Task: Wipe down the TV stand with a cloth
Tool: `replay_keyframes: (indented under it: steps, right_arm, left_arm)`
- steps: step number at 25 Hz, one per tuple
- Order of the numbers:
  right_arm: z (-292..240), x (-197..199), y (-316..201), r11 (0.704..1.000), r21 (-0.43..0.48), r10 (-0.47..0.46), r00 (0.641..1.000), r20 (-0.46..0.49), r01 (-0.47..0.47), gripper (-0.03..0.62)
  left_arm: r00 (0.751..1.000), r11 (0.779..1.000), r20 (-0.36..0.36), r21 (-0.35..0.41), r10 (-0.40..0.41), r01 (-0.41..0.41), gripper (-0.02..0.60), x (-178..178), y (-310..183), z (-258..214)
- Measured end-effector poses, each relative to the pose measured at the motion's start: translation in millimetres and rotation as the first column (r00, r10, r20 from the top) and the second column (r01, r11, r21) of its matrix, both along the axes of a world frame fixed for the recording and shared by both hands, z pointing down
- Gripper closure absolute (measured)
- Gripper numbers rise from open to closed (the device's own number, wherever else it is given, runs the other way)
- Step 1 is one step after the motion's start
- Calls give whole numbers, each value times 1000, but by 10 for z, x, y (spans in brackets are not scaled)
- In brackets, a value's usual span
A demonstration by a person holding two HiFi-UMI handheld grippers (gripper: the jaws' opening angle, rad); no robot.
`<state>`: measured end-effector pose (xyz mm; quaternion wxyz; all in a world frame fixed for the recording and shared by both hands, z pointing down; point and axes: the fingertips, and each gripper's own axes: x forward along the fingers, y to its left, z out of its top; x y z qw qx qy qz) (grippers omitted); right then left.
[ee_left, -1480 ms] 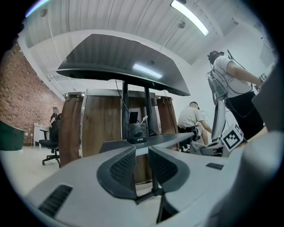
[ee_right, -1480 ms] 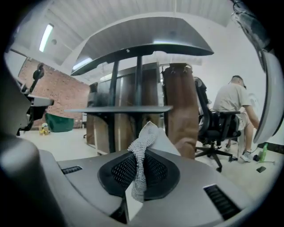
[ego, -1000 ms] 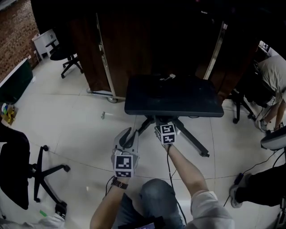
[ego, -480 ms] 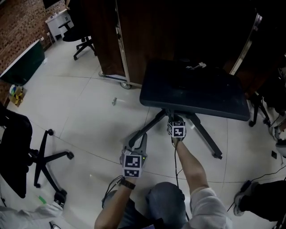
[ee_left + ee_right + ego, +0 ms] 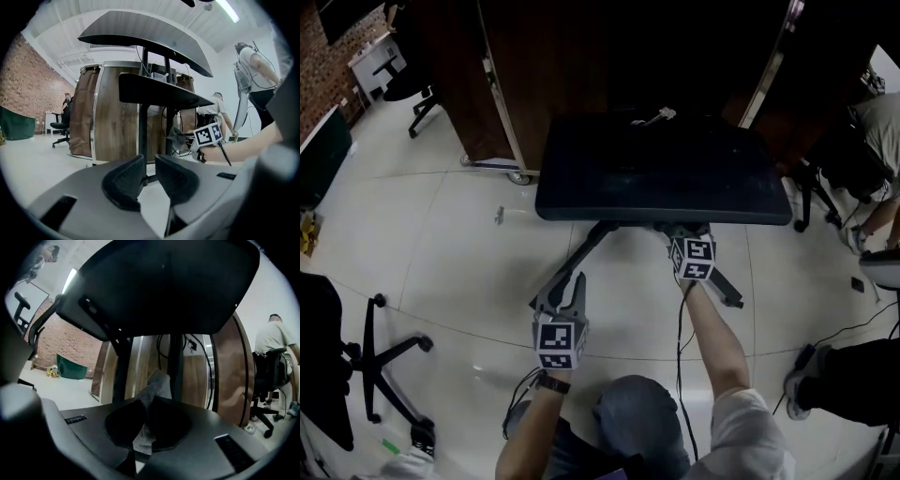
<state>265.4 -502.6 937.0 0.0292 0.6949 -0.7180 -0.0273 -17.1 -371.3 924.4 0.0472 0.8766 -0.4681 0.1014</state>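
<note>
The grey cloth [image 5: 152, 392] is pinched tight in the right hand-held gripper [image 5: 149, 416]. It is down under the front edge of the dark TV stand [image 5: 666, 178], likely so it can rub the pole [image 5: 175, 362]. From above the cloth is too dark to see, but the right gripper view shows it well. The left hand-held gripper [image 5: 149, 171] hangs low, its jaws a little apart, holding nothing.

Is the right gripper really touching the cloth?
Touching. The right gripper view shows the right gripper shut on the grey cloth, which is pinched between its fingers and sticks out above and below them.
</note>
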Motion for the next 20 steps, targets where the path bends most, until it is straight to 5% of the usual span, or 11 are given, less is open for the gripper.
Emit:
replay_keyframes:
  steps: [3,7,13,15,17,20]
  right_arm:
    - [145,252,-120,997,-75,23,999,23,-21,568]
    - [965,425,-219,970,-239,65,996,62,-49,569]
    - [2132,477,-177,880,-472,110,991,74,-63,569]
    - [2148,254,-141,898,-439,81,991,110,-25,569]
    - [1961,-292,-175,928,-358,-59,990,130,103,569]
    - [1863,-1044,-381,909,-329,-228,967,118,254,569]
  left_arm:
    - [1000,1000,-20,-2,23,-23,477,238,-8,-13]
    - [997,997,-24,25,70,-70,469,500,70,-51]
    - [999,999,4,19,34,-35,469,303,74,137]
    - [1000,1000,10,-9,-3,3,469,111,48,253]
    - [999,999,12,-23,-31,31,469,-45,32,305]
    - [999,999,24,-19,-48,48,469,-164,36,300]
